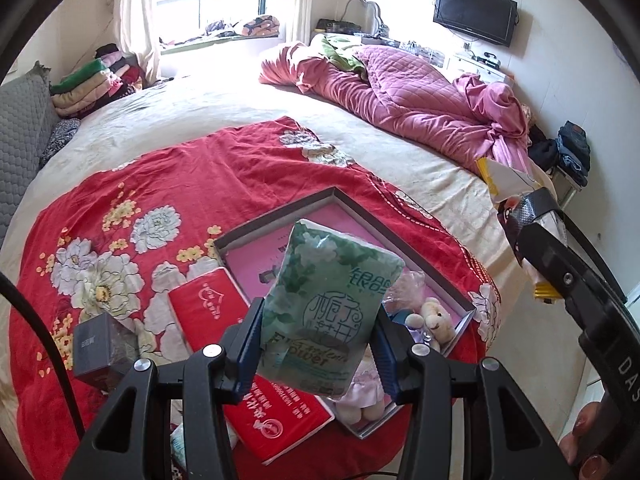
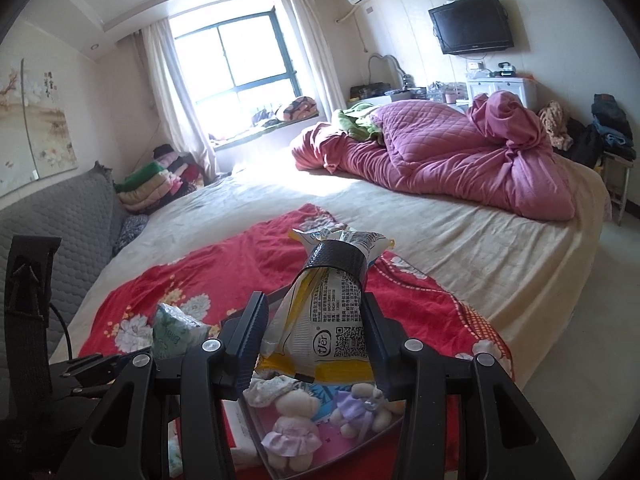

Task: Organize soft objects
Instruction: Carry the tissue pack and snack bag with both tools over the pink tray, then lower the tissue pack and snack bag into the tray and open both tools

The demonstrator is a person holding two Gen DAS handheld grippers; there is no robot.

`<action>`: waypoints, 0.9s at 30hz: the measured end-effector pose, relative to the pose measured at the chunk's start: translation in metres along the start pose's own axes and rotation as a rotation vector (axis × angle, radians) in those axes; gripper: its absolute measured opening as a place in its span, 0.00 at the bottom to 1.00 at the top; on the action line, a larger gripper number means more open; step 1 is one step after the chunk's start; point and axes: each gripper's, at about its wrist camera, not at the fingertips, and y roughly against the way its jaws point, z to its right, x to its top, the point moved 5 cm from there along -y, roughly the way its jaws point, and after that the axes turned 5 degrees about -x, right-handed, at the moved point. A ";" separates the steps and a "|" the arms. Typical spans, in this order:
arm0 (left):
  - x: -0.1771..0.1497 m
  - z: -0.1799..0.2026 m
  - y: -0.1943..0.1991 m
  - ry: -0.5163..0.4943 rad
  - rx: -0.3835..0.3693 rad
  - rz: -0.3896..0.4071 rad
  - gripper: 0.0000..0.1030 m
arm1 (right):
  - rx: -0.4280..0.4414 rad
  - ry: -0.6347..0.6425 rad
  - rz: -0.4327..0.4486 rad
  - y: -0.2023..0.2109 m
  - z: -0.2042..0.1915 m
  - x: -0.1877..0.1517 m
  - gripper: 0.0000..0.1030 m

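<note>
In the left wrist view, we are gripping a soft green floral-printed tissue pack [image 1: 332,312] with our left gripper [image 1: 318,354], its blue-padded fingers [image 1: 249,346] clenched on the pack's lower sides, holding it upright above a shallow grey cardboard box with a pink lining [image 1: 276,212]. The box is lying on a red floral blanket [image 1: 168,200] spread on the bed [image 1: 224,108], and small cream plush bears in lilac dresses [image 1: 434,316] are already lying in its near corner. A flat red tissue pack [image 1: 212,312] is resting just beside the box, on its left.

In the right wrist view, we are grasping a white-and-yellow plastic tissue pack [image 2: 324,320] in our right gripper [image 2: 314,344], held above the same plush bears.

We are judging that we are mid-carry, bringing both soft packs over the box. The next move is calling for lowering each pack into the bare pink area, clear of the bears, then releasing, and afterwards collecting the red pack still outside.
</note>
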 end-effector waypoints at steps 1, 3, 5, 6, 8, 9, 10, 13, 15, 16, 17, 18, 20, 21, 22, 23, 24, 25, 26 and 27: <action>0.000 0.000 -0.003 -0.001 0.001 -0.004 0.47 | -0.001 0.000 -0.004 -0.002 0.001 -0.001 0.47; 0.000 0.002 -0.010 -0.004 0.003 -0.017 0.47 | -0.005 -0.001 -0.012 -0.005 0.004 -0.002 0.47; -0.001 0.002 -0.018 0.000 -0.002 -0.033 0.47 | -0.007 -0.001 -0.020 -0.009 0.007 -0.005 0.47; -0.002 0.002 -0.023 0.003 -0.002 -0.042 0.47 | -0.008 0.001 -0.026 -0.011 0.008 -0.006 0.47; -0.003 0.002 -0.029 0.000 -0.001 -0.053 0.47 | -0.015 0.002 -0.038 -0.016 0.010 -0.009 0.47; -0.004 0.002 -0.033 -0.001 0.001 -0.058 0.47 | -0.015 0.002 -0.043 -0.019 0.012 -0.009 0.47; -0.004 0.003 -0.036 -0.003 0.002 -0.062 0.47 | -0.015 0.002 -0.050 -0.023 0.014 -0.011 0.47; -0.006 0.003 -0.046 -0.013 0.006 -0.081 0.47 | -0.011 0.007 -0.086 -0.035 0.017 -0.019 0.47; -0.007 0.003 -0.054 -0.017 0.005 -0.098 0.47 | -0.008 0.005 -0.124 -0.046 0.020 -0.027 0.47; -0.008 0.002 -0.058 -0.016 0.007 -0.108 0.47 | -0.008 0.008 -0.135 -0.049 0.021 -0.030 0.47; -0.009 0.002 -0.063 -0.016 0.009 -0.116 0.47 | -0.008 0.014 -0.145 -0.053 0.021 -0.033 0.47; -0.009 0.002 -0.066 -0.019 0.009 -0.122 0.47 | -0.012 0.025 -0.154 -0.056 0.021 -0.035 0.47; -0.010 0.001 -0.073 -0.021 0.014 -0.135 0.47 | -0.011 0.034 -0.164 -0.061 0.021 -0.039 0.47; -0.011 0.000 -0.076 -0.019 0.013 -0.142 0.47 | -0.009 0.036 -0.171 -0.064 0.022 -0.040 0.47; -0.011 0.000 -0.079 -0.015 0.011 -0.146 0.47 | -0.008 0.035 -0.175 -0.066 0.023 -0.042 0.47; -0.011 -0.001 -0.081 -0.012 0.008 -0.150 0.47 | -0.008 0.039 -0.183 -0.068 0.024 -0.044 0.47; -0.011 -0.001 -0.085 -0.011 0.007 -0.157 0.47 | -0.010 0.045 -0.190 -0.071 0.024 -0.045 0.47; -0.011 -0.001 -0.086 -0.010 0.006 -0.160 0.47 | -0.012 0.050 -0.195 -0.072 0.024 -0.047 0.47; -0.011 -0.001 -0.089 -0.010 0.007 -0.163 0.47 | -0.014 0.058 -0.205 -0.075 0.025 -0.049 0.47; -0.011 -0.001 -0.091 -0.012 0.006 -0.167 0.47 | -0.014 0.063 -0.210 -0.077 0.025 -0.050 0.47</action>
